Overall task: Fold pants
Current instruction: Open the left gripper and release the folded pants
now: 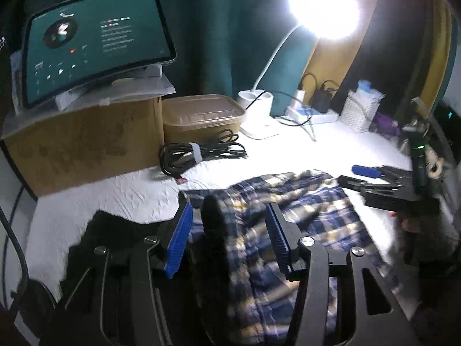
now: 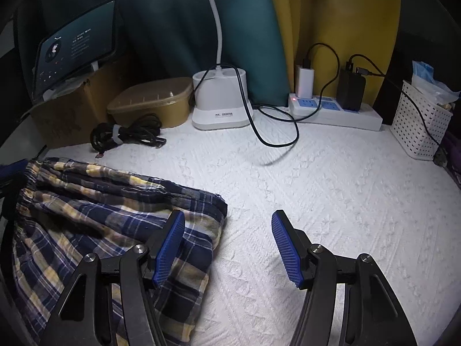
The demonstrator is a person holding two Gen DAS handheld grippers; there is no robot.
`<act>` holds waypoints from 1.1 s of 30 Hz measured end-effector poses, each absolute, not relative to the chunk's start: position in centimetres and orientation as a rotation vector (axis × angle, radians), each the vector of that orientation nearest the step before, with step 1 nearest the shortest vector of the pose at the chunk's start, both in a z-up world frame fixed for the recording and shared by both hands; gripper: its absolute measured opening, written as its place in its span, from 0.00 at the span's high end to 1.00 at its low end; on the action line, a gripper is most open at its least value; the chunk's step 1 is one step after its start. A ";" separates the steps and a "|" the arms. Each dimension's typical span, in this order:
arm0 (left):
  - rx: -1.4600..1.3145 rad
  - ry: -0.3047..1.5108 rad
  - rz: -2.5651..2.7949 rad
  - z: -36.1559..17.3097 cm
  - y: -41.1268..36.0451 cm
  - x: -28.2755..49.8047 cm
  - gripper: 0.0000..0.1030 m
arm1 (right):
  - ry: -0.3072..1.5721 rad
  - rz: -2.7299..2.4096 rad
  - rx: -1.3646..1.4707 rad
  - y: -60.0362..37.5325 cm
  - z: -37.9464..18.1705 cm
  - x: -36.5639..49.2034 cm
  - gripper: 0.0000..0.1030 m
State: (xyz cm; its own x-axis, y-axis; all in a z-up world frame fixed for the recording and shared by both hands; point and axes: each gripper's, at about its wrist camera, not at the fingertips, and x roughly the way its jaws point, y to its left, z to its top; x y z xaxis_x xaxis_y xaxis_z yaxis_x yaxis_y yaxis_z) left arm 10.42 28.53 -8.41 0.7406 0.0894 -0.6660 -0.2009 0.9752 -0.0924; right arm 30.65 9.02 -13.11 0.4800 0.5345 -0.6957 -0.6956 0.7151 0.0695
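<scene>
The blue, white and yellow plaid pants (image 2: 95,225) lie bunched on the white textured cover (image 2: 331,201), at the left in the right wrist view. My right gripper (image 2: 227,245) is open and empty, its left pad over the pants' right edge, its right pad over bare cover. In the left wrist view the pants (image 1: 288,216) lie ahead, blurred. My left gripper (image 1: 230,236) is open; a raised dark fold of the pants stands between its blue pads. The right gripper (image 1: 383,181) shows at the right of that view.
At the back stand a tablet (image 1: 95,43) on a cardboard box (image 1: 83,141), a tan lidded container (image 2: 149,101), a bundled black cable (image 2: 126,137), a white lamp base (image 2: 220,103), a power strip (image 2: 334,112) with chargers and a white basket (image 2: 420,124). The lamp (image 1: 324,7) glares.
</scene>
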 end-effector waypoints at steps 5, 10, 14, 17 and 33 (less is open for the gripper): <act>-0.150 0.763 0.185 -9.9 29.5 12.2 0.49 | 0.769 0.765 -0.238 9.5 -13.6 30.9 0.38; -0.144 0.795 0.211 -11.4 30.6 13.4 0.49 | 0.796 0.766 -0.241 10.1 -14.7 31.7 0.38; -0.136 0.837 0.234 -12.9 31.2 14.2 0.47 | 0.810 0.773 -0.242 10.6 -15.4 32.2 0.38; -0.141 0.837 0.234 -13.4 31.6 14.2 0.45 | 0.819 0.777 -0.246 11.0 -15.6 32.5 0.38; -0.205 0.759 0.218 -10.4 30.4 10.6 0.41 | 0.793 0.742 -0.235 9.8 -13.9 30.3 0.38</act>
State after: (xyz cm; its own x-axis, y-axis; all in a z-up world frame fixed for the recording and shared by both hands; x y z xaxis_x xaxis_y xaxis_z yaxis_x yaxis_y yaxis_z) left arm 10.63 30.38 -10.38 0.7054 0.1209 -0.6984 -0.2680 0.9577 -0.1049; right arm 30.27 9.76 -13.91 0.4685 0.5146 -0.7181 -0.6824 0.7270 0.0758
